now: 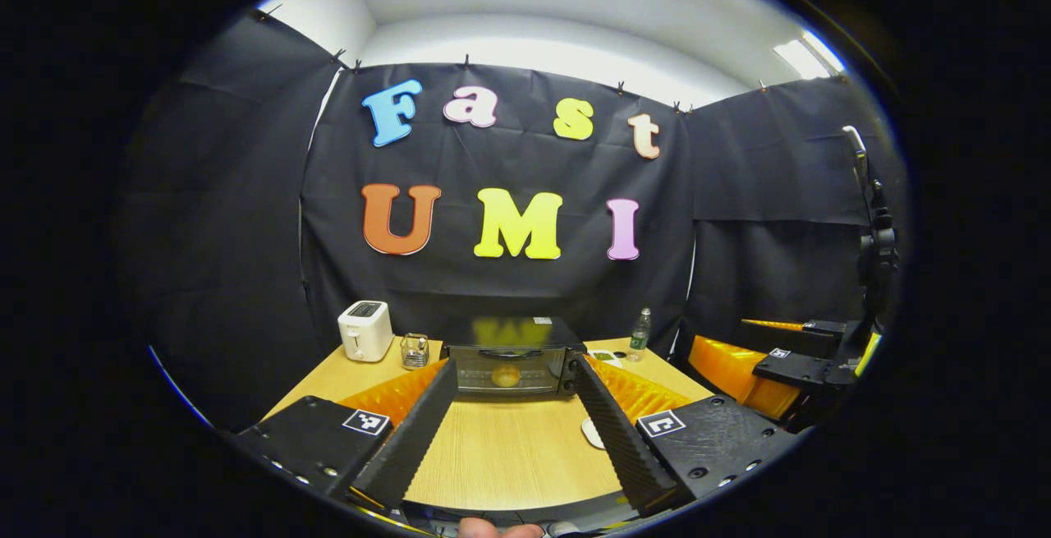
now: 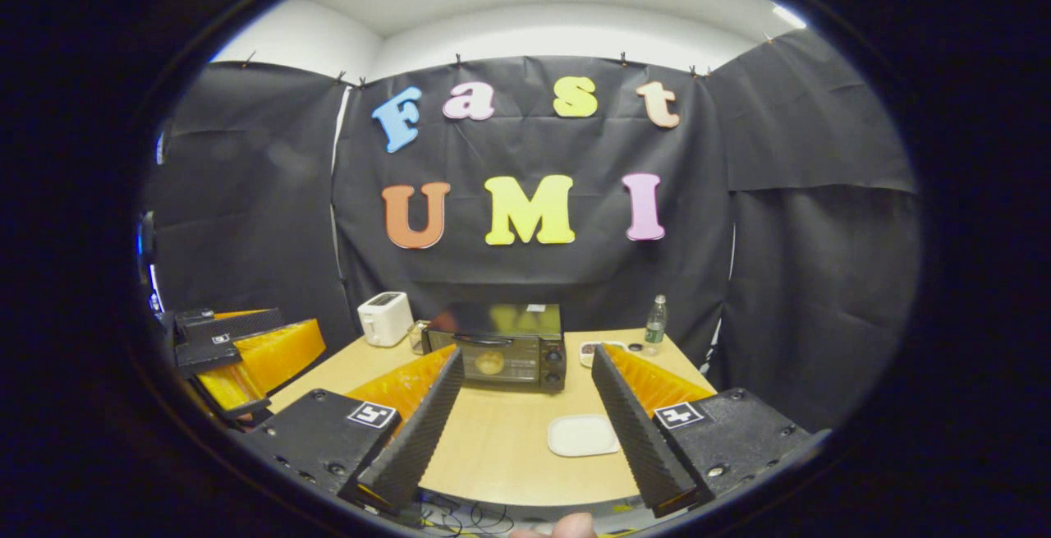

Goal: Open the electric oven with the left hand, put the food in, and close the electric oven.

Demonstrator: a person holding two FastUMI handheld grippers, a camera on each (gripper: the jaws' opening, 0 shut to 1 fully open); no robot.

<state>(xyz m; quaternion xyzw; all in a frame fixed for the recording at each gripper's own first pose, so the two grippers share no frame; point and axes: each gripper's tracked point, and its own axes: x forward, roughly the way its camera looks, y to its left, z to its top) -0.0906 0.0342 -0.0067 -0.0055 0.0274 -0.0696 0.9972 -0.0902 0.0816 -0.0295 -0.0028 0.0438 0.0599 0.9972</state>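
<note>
The black electric oven [image 1: 509, 357] stands at the back middle of the wooden table [image 1: 509, 460] with its glass door closed. A round golden bun [image 1: 506, 375] shows through the glass, inside the oven [image 2: 505, 355]. My left gripper [image 1: 515, 370] is open and empty, held back over the table's front edge and pointing at the oven. My right gripper [image 2: 526, 355] is also open and empty, well short of the oven. An empty white plate [image 2: 583, 434] lies on the table in front of the right gripper. In the left gripper view the right gripper [image 1: 788, 357] shows at the far right.
A white toaster [image 1: 366, 330] and a small glass holder [image 1: 415, 351] stand left of the oven. A plastic bottle [image 1: 640, 334] and a small dish [image 2: 593, 349] stand to its right. Black cloth walls close in the table.
</note>
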